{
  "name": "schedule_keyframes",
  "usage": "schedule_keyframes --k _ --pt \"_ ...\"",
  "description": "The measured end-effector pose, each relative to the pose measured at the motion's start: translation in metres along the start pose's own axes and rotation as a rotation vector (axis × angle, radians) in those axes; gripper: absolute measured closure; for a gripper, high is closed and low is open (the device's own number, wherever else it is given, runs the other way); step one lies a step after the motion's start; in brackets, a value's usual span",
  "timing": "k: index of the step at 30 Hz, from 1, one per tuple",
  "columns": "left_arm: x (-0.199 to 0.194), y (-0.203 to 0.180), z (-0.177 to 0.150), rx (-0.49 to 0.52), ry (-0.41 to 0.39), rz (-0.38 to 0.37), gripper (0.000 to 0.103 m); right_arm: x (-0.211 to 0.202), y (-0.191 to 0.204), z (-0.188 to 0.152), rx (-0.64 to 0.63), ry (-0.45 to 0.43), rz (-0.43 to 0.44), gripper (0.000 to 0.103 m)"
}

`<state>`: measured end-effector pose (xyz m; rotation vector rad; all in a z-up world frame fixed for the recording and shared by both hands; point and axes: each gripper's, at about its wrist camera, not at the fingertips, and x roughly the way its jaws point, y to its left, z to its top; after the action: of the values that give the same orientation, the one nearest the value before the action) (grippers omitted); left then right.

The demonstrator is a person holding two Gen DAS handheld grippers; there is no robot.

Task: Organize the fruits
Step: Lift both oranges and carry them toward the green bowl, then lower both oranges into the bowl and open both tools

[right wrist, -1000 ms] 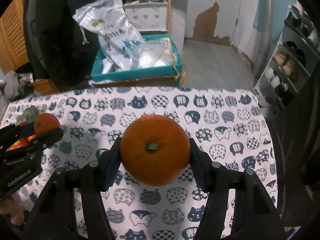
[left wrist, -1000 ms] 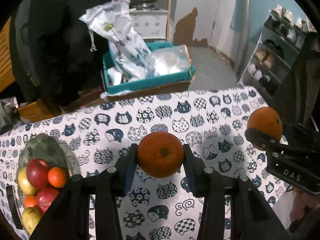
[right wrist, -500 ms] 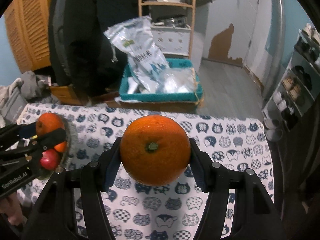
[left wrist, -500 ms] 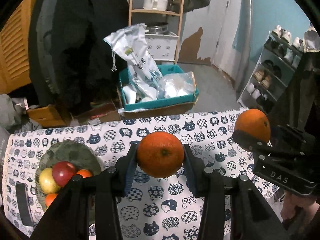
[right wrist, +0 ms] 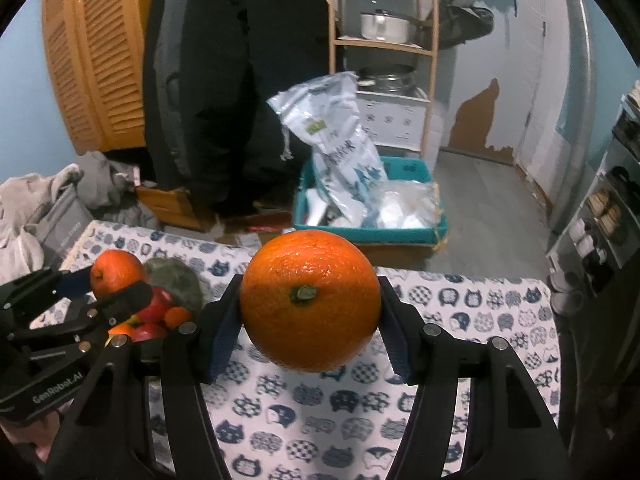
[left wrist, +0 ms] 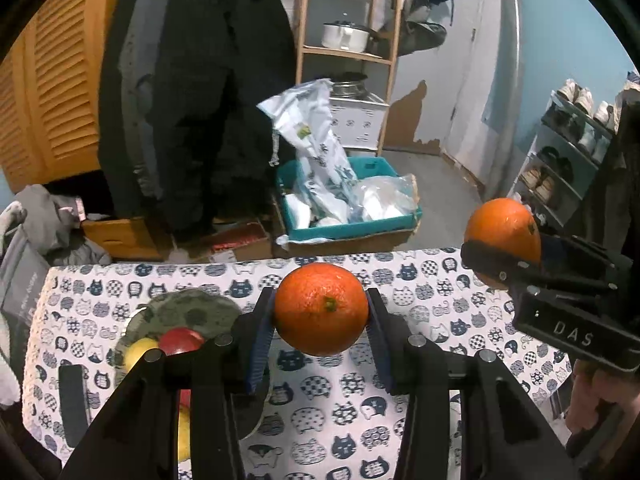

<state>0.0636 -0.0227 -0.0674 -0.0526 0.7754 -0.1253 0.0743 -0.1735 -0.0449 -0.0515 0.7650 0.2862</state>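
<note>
My left gripper [left wrist: 321,312] is shut on an orange [left wrist: 321,307] and holds it above the cat-print tablecloth [left wrist: 420,300]. My right gripper [right wrist: 310,304] is shut on a larger orange [right wrist: 310,300], also above the table. Each gripper shows in the other's view: the right one with its orange [left wrist: 502,230] at the right, the left one with its orange [right wrist: 116,272] at the left. A grey-green plate [left wrist: 192,306] at the table's left holds a red apple [left wrist: 180,340], a yellow fruit [left wrist: 138,352] and more fruit, partly hidden by my left fingers.
A dark flat object [left wrist: 74,404] lies at the table's left edge. Beyond the far edge stand a teal box with plastic bags [left wrist: 348,204], a dark hanging coat [left wrist: 192,92], a wooden shelf [left wrist: 348,52] and a shoe rack [left wrist: 560,160].
Both grippers have risen and pulled back with their oranges; the table now sits lower and farther in both views, and more of the room shows.
</note>
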Motion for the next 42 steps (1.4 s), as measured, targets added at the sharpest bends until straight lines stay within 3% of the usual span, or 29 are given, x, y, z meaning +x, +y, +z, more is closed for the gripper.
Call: schedule_keyframes --k 12,23,33,42 --pt "-0.003 0.078 -0.012 -0.080 0.031 0.088 0.058 0.037 0.064 0.017 -0.045 0.042 0.112 0.040" --pt "0.023 0.148 -0.031 -0.167 0.106 0.149 0.058 0.089 0.125 0.017 -0.110 0.128 0.189 0.040" --pt "0.069 0.177 -0.058 -0.231 0.245 0.111 0.058 0.141 0.152 0.000 -0.128 0.231 0.215 0.040" --pt "0.093 0.177 -0.069 -0.240 0.308 0.104 0.058 0.181 0.156 -0.015 -0.106 0.310 0.230 0.040"
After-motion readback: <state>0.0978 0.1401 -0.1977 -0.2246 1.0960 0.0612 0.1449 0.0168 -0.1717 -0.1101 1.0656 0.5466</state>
